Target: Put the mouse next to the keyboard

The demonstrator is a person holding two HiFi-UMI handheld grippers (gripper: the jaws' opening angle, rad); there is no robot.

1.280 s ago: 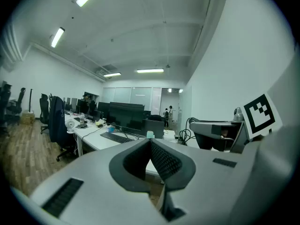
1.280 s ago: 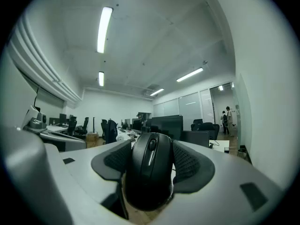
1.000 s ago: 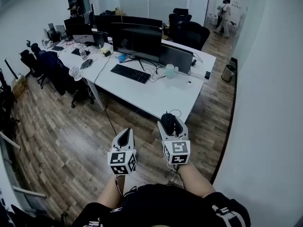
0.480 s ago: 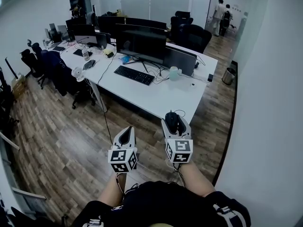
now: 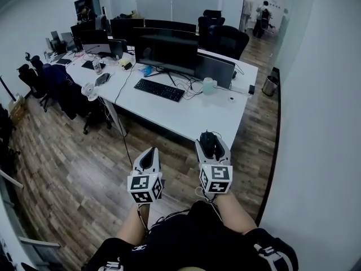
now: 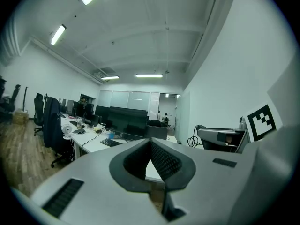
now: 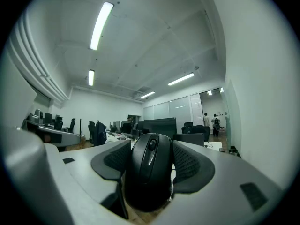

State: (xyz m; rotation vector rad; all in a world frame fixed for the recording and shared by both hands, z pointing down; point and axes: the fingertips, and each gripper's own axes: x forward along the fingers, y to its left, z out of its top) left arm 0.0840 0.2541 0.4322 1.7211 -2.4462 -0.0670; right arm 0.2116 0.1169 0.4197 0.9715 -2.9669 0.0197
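Mouse (image 7: 149, 172): black, with a scroll wheel, and it is clamped between the two jaws of the right gripper, nose pointing away from the person. It is carried off the desk, seen at the desk's near corner in the head view, well apart from the keyboard.
Right gripper (image 5: 211, 143): jaws are spread wide and pressed on both flanks of the mouse, the ribbed pads touching it on each side.
Left gripper (image 5: 148, 158): jaws are brought together, pads meeting at the tips, and nothing is held between them. It is kept beside the right gripper, above the wooden floor (image 5: 73, 168).
Keyboard (image 5: 159, 89): black, laid flat on the white desk (image 5: 192, 120), in front of a dark monitor (image 5: 165, 51).
Cables: a tangle is seen to the right of the keyboard, near a pale cup (image 5: 207, 84).
Desk surroundings: dark chairs are lined up along the left side, and a small white fan (image 5: 89, 89) is seen at the desk's left edge.
Far end: two people (image 5: 255, 7) are seen standing in the doorway, and a bin (image 5: 269, 86) is placed by the right wall.
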